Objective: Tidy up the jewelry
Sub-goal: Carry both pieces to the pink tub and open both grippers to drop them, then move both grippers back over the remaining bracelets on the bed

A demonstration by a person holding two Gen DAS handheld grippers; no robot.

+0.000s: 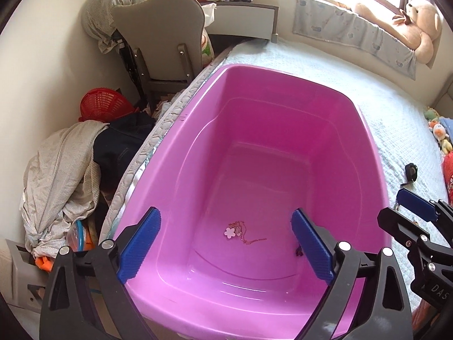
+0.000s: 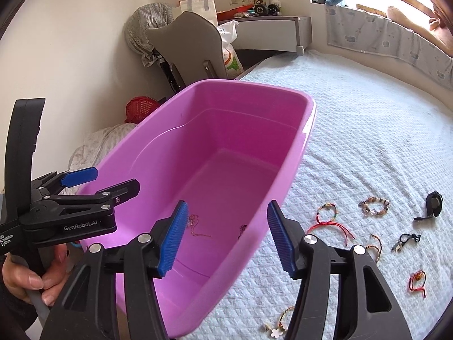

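Observation:
A pink plastic bin (image 1: 283, 73) sits on the white bedspread (image 2: 368, 130). A thin necklace with a white flower charm (image 1: 235, 232) lies on its floor beside a small dark piece (image 1: 297, 250). My left gripper (image 1: 226, 243) hangs open over the bin's near end, nothing between its blue pads. My right gripper (image 2: 226, 226) is open and empty above the bin's right wall. The necklace (image 2: 195, 226) shows between its fingers. Several bracelets lie on the bedspread to the right, among them a red string one (image 2: 327, 214) and a beaded one (image 2: 373, 205).
A black watch-like item (image 2: 433, 204) and a flower-charm bracelet (image 2: 280, 323) also lie on the bedspread. Left of the bed stand a grey chair (image 1: 158, 36), a red basket (image 1: 102, 107) and a clothes pile (image 1: 62, 175). A hand (image 2: 34, 280) grips the left gripper's handle.

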